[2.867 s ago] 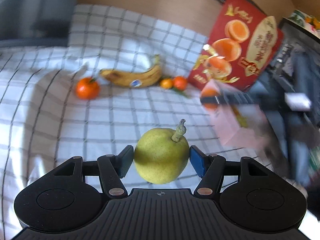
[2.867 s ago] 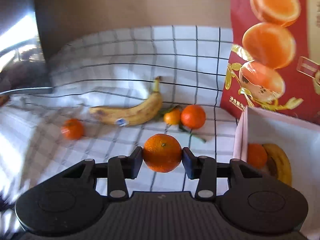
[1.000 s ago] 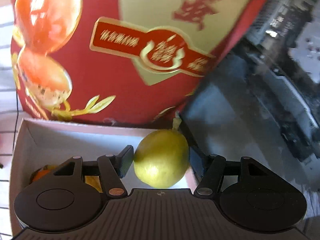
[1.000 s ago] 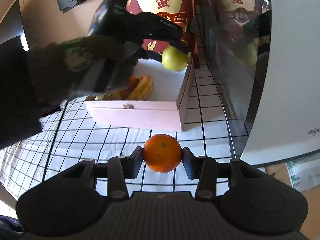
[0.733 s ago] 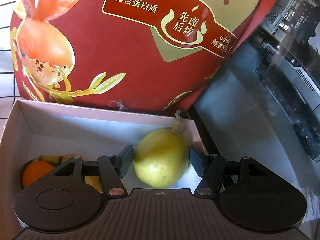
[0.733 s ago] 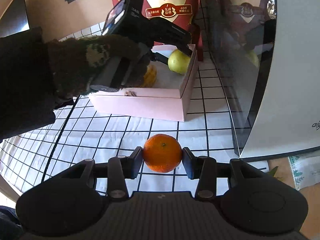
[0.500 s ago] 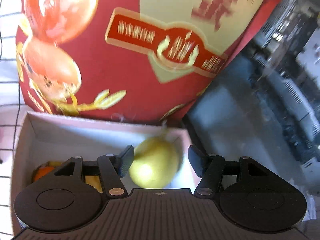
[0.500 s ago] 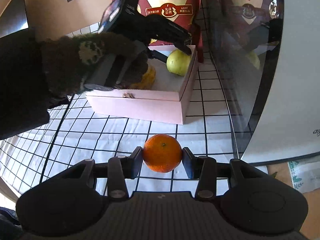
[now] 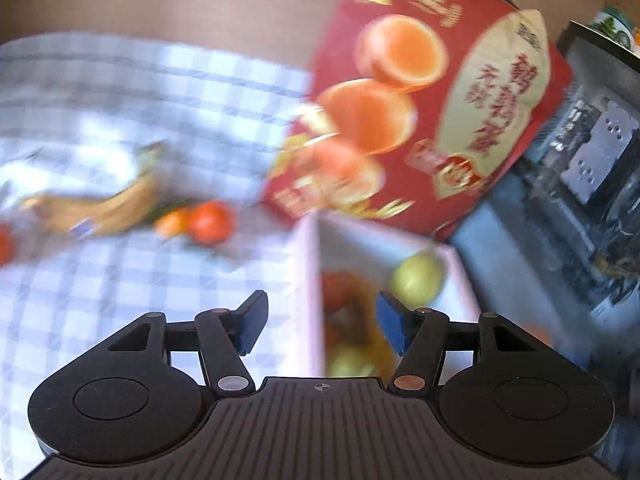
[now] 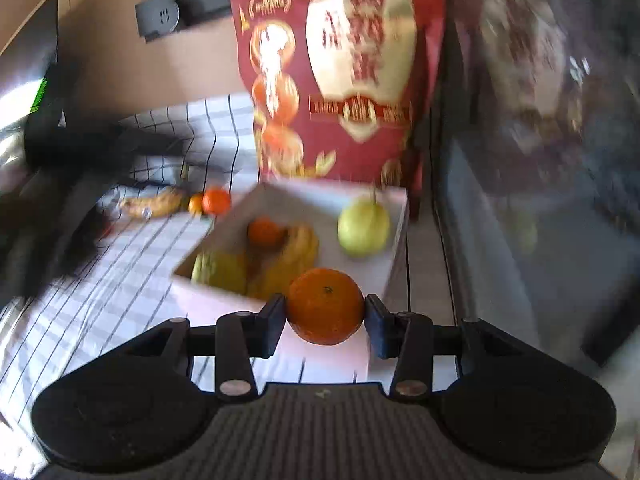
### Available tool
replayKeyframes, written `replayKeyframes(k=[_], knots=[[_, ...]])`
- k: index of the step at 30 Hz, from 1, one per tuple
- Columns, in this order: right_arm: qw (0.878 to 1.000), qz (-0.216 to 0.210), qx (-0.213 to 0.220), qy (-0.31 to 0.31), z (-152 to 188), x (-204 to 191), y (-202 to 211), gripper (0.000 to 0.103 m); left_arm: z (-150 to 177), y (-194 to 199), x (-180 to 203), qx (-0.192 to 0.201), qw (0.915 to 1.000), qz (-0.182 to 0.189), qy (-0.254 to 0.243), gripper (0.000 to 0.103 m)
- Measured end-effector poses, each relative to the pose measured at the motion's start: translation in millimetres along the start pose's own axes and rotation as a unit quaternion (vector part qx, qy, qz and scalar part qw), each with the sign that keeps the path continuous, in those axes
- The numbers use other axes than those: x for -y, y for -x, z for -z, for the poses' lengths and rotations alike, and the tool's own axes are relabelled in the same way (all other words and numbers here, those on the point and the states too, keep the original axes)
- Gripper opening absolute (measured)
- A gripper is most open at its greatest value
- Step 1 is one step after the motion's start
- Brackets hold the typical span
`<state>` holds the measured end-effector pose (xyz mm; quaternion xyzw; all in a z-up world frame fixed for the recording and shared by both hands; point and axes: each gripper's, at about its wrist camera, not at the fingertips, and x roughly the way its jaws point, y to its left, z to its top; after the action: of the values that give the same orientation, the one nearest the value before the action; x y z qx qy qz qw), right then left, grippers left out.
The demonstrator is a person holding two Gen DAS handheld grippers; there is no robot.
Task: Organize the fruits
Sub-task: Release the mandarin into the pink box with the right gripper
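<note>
Orange and round, the mandarin [image 10: 325,306] sits pinched between the pads of the right gripper [image 10: 325,322], which hangs just short of the near wall of the pale pink cardboard box [image 10: 280,320]. That box already holds a yellow-green pear [image 10: 363,226] at its two o'clock corner, a smaller orange fruit [image 10: 265,232] and what look like bananas [image 10: 288,260] toward nine o'clock, though blur makes that pile hard to sort. The left gripper [image 9: 318,326] is empty, its blue pads spread wide with nothing between them, hanging above the box's left wall. By my reading, the step in hand is the delivery of the held mandarin. The next move calls for carrying it over the near wall and letting go in the bare patch at about five o'clock of the pear. Out on the checked white cloth [image 9: 120,280], at ten o'clock of the box, a loose yellow banana [image 9: 104,208] and two small orange fruits [image 9: 210,222] remain for the free gripper.
</note>
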<state>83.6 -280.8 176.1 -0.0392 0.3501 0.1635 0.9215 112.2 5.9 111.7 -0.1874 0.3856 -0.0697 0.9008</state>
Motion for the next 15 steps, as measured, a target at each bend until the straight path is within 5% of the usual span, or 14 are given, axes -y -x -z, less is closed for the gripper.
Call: replayKeyframes(k=[6, 15], knots=[[0.999, -0.032, 0.021, 0.020, -70, -29, -61, 0.043, 43, 47, -55, -0.006, 0.9982, -0.037, 0.048, 0.065], [0.997, -0.066, -0.041, 0.015, -118, -90, -127, 0.049, 68, 74, -114, -0.013, 0.9959, -0.068, 0.060, 0.064]])
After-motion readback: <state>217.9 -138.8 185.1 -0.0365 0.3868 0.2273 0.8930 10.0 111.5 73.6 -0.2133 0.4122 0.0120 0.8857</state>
